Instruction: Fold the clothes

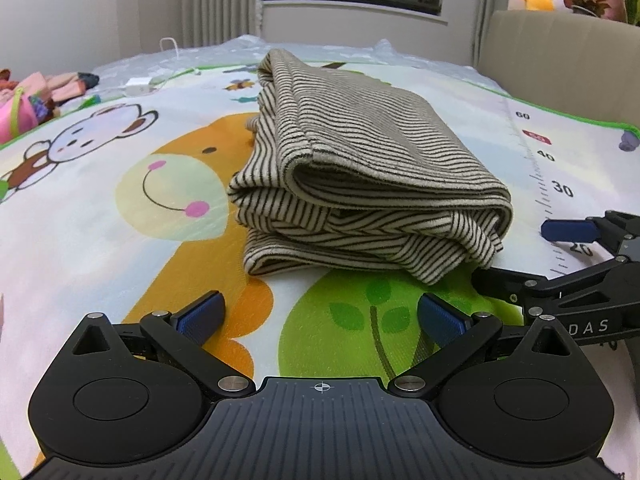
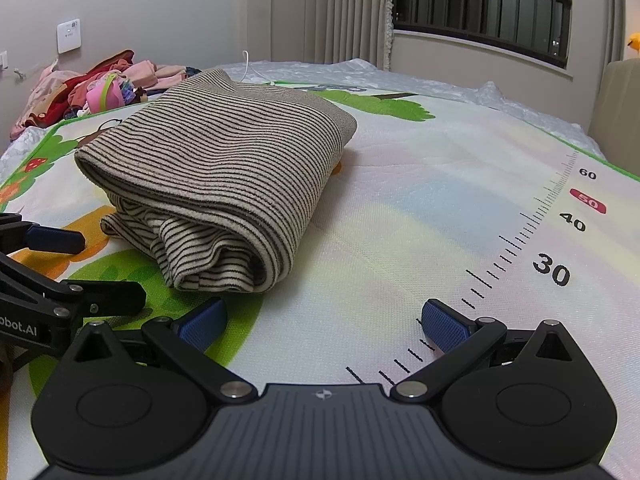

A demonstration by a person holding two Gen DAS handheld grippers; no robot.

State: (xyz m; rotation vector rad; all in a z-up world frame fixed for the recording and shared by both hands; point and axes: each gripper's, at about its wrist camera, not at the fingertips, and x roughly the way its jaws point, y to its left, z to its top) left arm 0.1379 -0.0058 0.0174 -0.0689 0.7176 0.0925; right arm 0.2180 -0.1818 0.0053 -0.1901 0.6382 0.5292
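Striped garment (image 1: 352,168) folded into thick bundle, lying mid play mat (image 1: 120,216); rolled near edge faces both cameras, layers stacked, lowest layer poking out at right corner; left gripper (image 1: 320,316) fingers spread wide, nothing between them, low over mat just short of bundle; right gripper (image 2: 324,320) likewise spread, empty, beside bundle's right corner; bare mat stretches right toward printed ruler scale (image 2: 536,220); clothes pile (image 2: 88,92) at far left mat edge; headboard (image 1: 560,52) beyond right edge.

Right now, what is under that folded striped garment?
The striped garment lies on the cartoon play mat; an orange animal and a green tree print run beneath it. Whatever lies between its folded layers is covered and cannot be seen.
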